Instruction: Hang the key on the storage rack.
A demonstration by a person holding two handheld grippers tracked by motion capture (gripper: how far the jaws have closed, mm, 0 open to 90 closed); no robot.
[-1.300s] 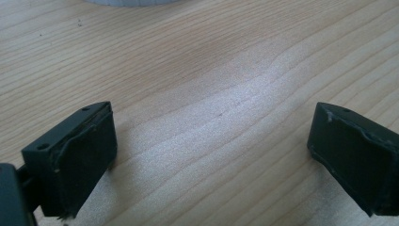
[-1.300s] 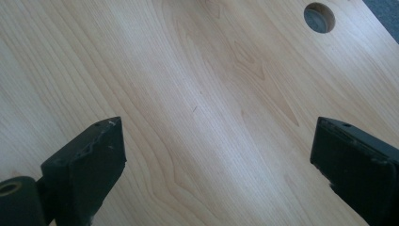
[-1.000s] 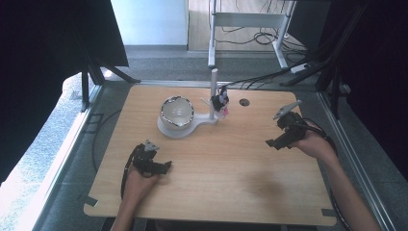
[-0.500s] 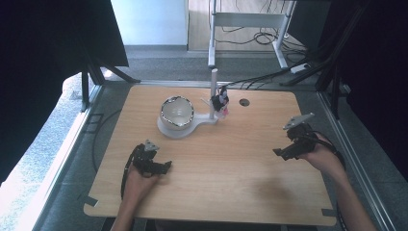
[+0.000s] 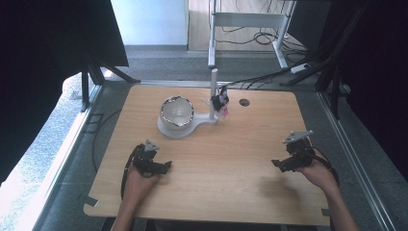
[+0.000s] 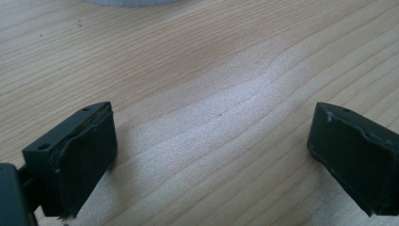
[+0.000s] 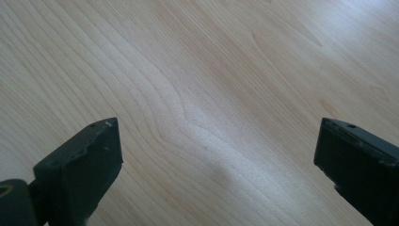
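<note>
Pale wooden table with a light grain fills the middle of the high view, standing on a grey floor between dark panels, with cables trailing off behind its far edge.

My left claw sits low at about seven o'clock on the tabletop, held in my left hand. Its two black jaws stand wide apart with nothing between them; in the left gripper view I see bare wood grain between the pads, and a sliver of white at twelve o'clock at the top edge.

My right claw is at about four o'clock on the table, carried by my right hand, with the grey three-cornered plate on top. Its jaws have just been opening and now stand released, wide apart, grasping nothing. The right gripper view looks down on plain wood between the pads, with a soft shadow on the surface.

Nearest to my claws, well apart from both, is the white round bowl with a dark-speckled rim. It sits at about eleven o'clock from the table's centre, on a white flat stand base. From that base a thin white upright post rises just beside the bowl at its three o'clock. A small black clip-like object with a touch of pink hangs on the post. A small dark round hole lies in the tabletop near it, at one o'clock.
</note>
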